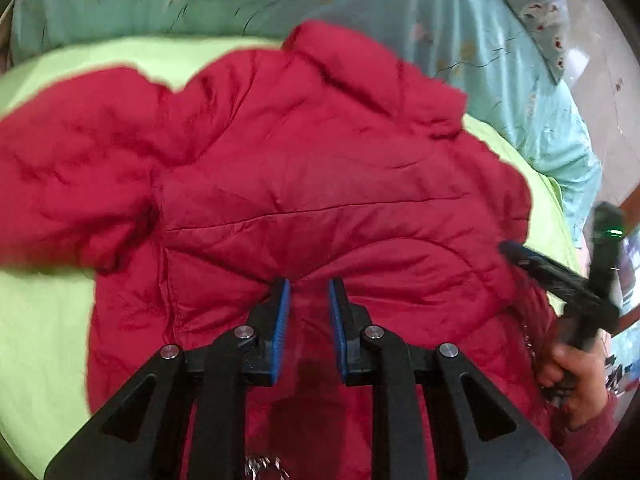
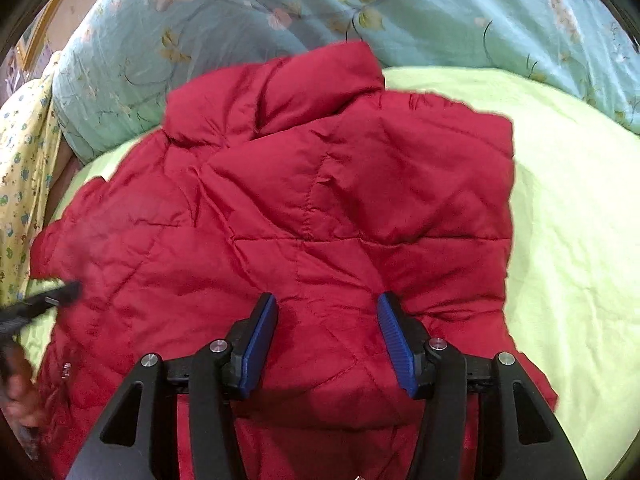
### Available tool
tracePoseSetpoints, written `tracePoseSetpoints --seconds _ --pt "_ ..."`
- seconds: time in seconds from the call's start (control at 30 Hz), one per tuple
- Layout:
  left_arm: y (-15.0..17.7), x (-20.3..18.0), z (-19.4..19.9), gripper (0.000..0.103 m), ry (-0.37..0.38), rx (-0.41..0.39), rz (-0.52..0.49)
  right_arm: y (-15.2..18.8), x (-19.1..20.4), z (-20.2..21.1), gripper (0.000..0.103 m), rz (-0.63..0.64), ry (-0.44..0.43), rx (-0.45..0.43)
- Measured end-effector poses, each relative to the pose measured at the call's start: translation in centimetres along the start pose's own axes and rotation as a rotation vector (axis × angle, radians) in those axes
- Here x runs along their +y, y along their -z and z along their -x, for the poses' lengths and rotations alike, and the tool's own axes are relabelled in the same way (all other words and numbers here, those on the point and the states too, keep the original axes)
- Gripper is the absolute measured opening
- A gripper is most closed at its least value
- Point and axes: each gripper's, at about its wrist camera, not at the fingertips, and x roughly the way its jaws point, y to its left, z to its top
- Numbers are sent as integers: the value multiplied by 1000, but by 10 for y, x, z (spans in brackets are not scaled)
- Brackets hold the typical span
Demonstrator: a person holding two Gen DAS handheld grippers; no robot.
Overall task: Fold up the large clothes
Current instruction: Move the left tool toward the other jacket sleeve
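One red quilted jacket (image 2: pixel 304 208) lies spread on the bed, over a single light green sheet (image 2: pixel 568 240), collar away from the cameras. Starting at the far left of the right wrist view, one yellow patterned cloth (image 2: pixel 20 168) hangs at the bed's edge. Beside it, one pale blue flowered quilt (image 2: pixel 280 4) is bunched along the head of the bed.

Below that cloth the left tool (image 2: pixel 64 294) enters as a dark blur, its tip at the jacket's left edge. In its own view the left tool (image 1: pixel 309 304) has its two blue pads (image 1: pixel 282 328) close together with a narrow gap. A ridge of red fabric rises between them, but whether it is pinched cannot be told.

Further right, the right tool (image 2: pixel 327 320) hovers over the jacket's lower middle with its two pads well apart, clamping nothing. In the left wrist view, one hand (image 1: pixel 572 376) grips the right tool's handle at the jacket's right edge.
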Motion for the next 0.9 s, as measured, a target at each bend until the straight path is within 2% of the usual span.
tracePoseSetpoints --seconds 0.13,0.23,0.27,0.33,0.53,0.73,0.9 --pt "2 6 -4 17 12 -5 10 2 19 19 56 51 -30 -51" --pt "3 5 -3 17 4 -7 -5 3 33 7 58 102 -13 -11" --pt "5 7 -4 16 4 -8 -6 6 34 -6 59 110 19 28" --pt "4 13 -8 12 12 -9 11 11 31 -23 59 107 43 66" --pt "4 27 -9 9 73 -19 70 14 27 -35 59 99 56 61" --pt "12 35 12 9 137 -48 115 15 25 -13 59 55 22 40" --pt "22 42 34 9 116 -66 135 22 30 25 59 24 -39 -5"
